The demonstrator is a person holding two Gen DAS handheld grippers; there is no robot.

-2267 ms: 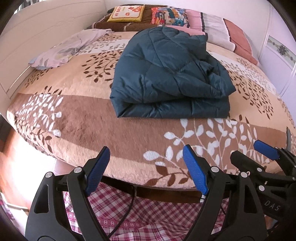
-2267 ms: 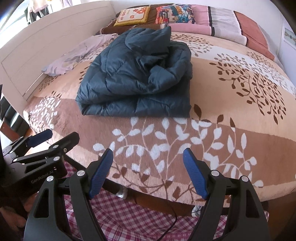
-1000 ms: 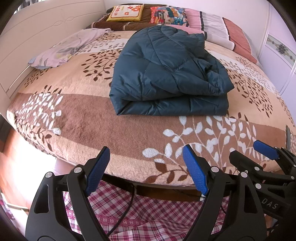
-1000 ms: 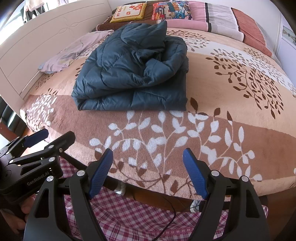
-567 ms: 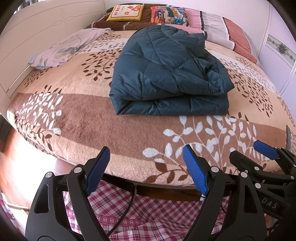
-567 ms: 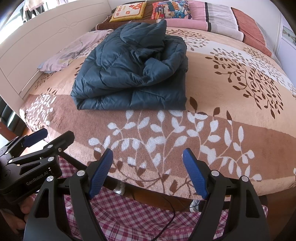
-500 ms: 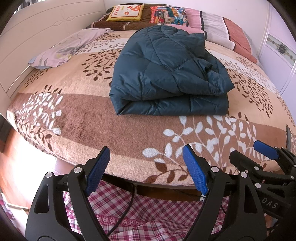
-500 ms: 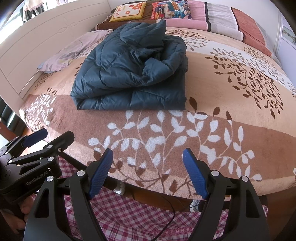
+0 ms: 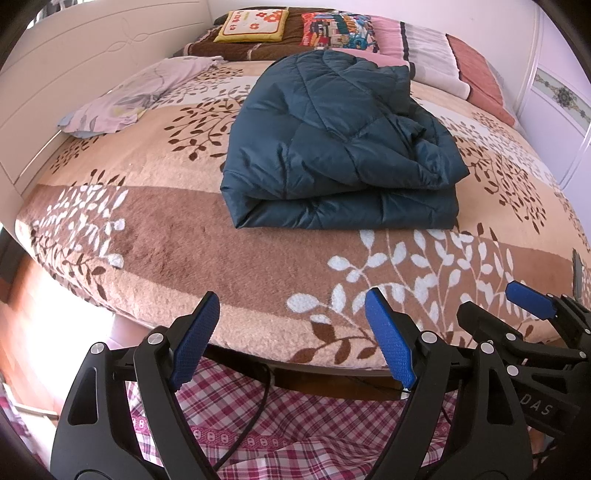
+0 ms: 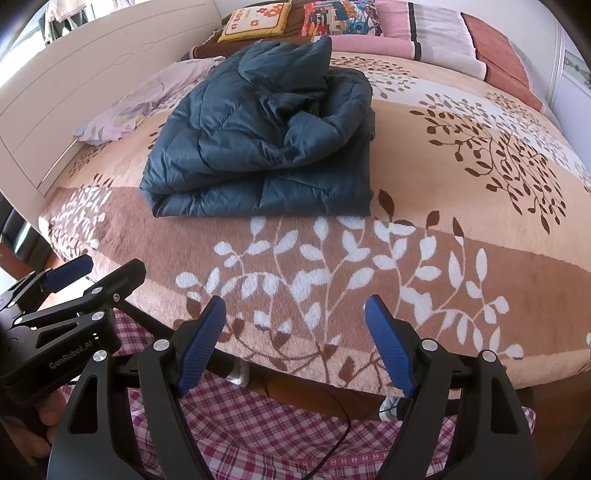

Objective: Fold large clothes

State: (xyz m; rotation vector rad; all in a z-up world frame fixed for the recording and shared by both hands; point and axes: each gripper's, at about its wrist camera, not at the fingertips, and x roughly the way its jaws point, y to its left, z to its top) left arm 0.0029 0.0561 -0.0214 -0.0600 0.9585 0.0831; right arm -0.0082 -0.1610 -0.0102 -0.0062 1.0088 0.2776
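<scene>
A dark teal quilted jacket [image 9: 340,155] lies folded into a thick bundle on the bed [image 9: 207,254], its doubled edge facing the foot. The blanket under it is tan and brown with white and dark leaf sprays. At ten o'clock from the jacket a pale lilac cloth [image 9: 136,99] lies crumpled near the white bed frame. At twelve o'clock, pillows [image 9: 332,27] line the far end. Down at six o'clock the left gripper [image 9: 291,343] hangs off the bed's edge, its blue fingers [image 9: 194,341] spread wide with nothing between them. The right gripper [image 9: 517,306] pokes in at four o'clock. Pink checked cloth [image 9: 258,424] shows below.
</scene>
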